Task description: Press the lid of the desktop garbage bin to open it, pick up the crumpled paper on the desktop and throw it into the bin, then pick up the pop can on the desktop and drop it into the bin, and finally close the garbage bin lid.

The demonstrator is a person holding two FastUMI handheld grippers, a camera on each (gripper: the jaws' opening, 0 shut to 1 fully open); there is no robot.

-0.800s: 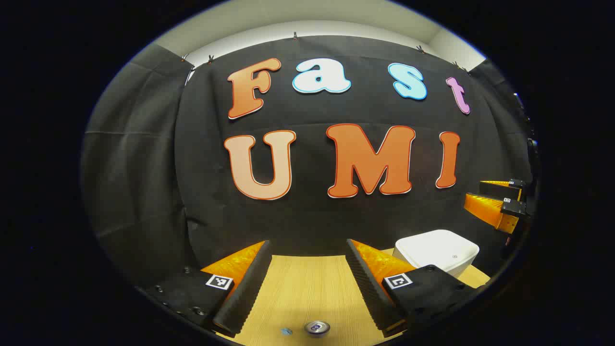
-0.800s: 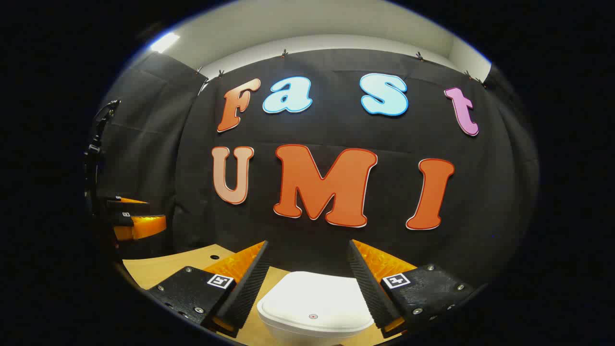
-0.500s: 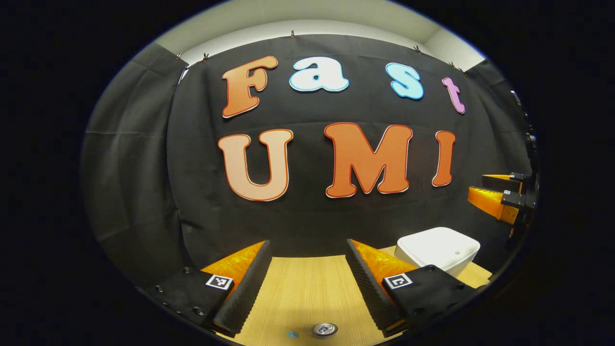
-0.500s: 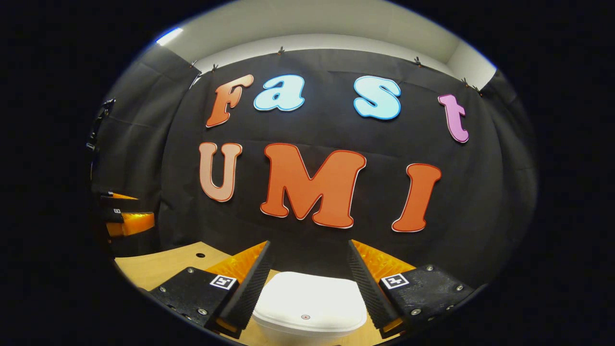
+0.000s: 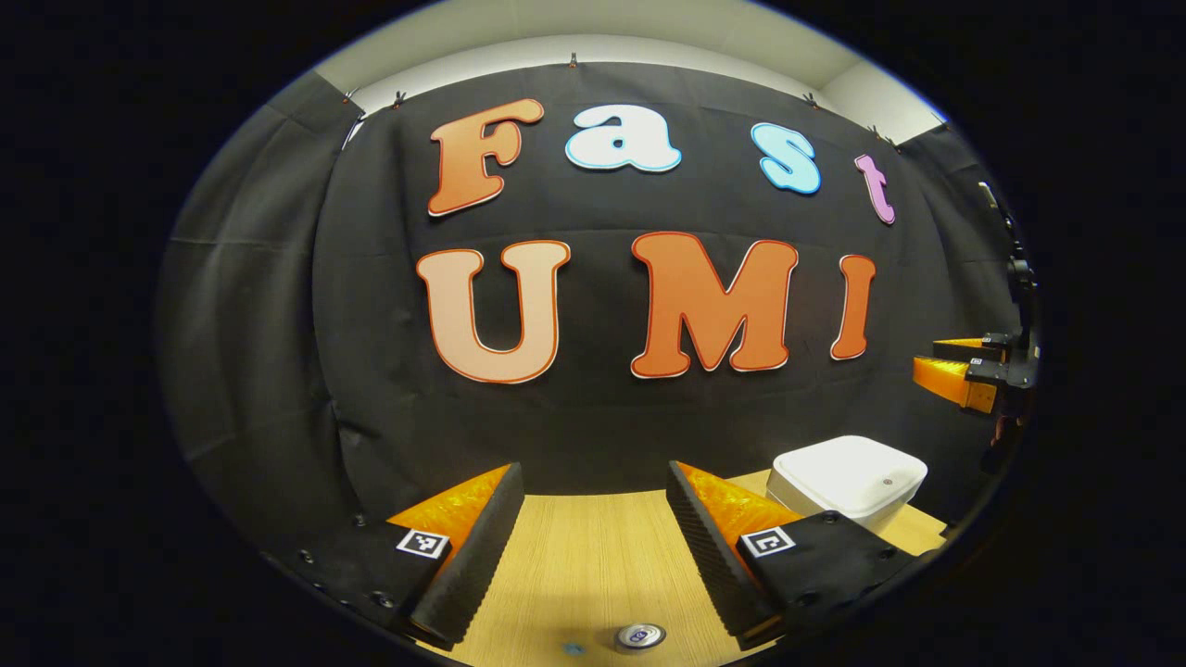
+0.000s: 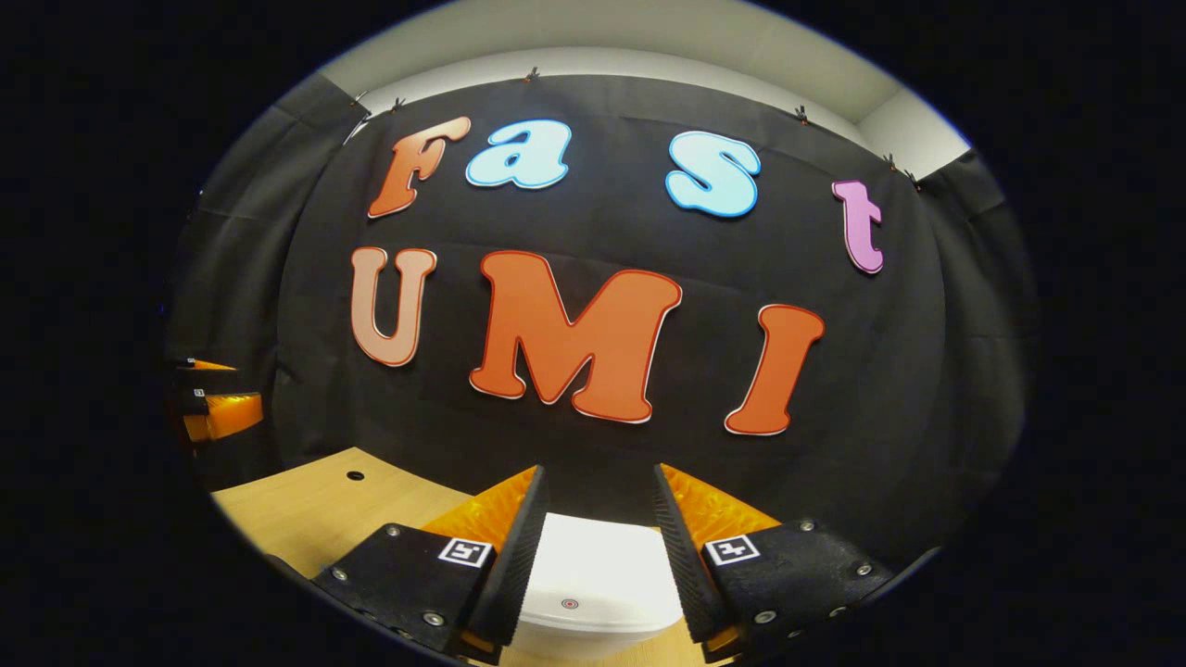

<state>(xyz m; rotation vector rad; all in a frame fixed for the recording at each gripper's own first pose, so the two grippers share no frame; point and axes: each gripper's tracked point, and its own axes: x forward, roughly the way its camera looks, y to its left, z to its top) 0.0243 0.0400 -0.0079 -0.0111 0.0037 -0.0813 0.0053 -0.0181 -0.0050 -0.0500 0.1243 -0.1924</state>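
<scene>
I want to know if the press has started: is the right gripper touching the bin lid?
Apart. In the left gripper view the right gripper hangs above the bin lid, with black cloth showing between them.

My right gripper [image 6: 593, 547] has narrowed its jaws a good deal, though a gap remains, and sits closer over the bin lid [image 6: 593, 584]. In the left gripper view the pop can [image 5: 639, 635] slid slightly rightward.
</scene>
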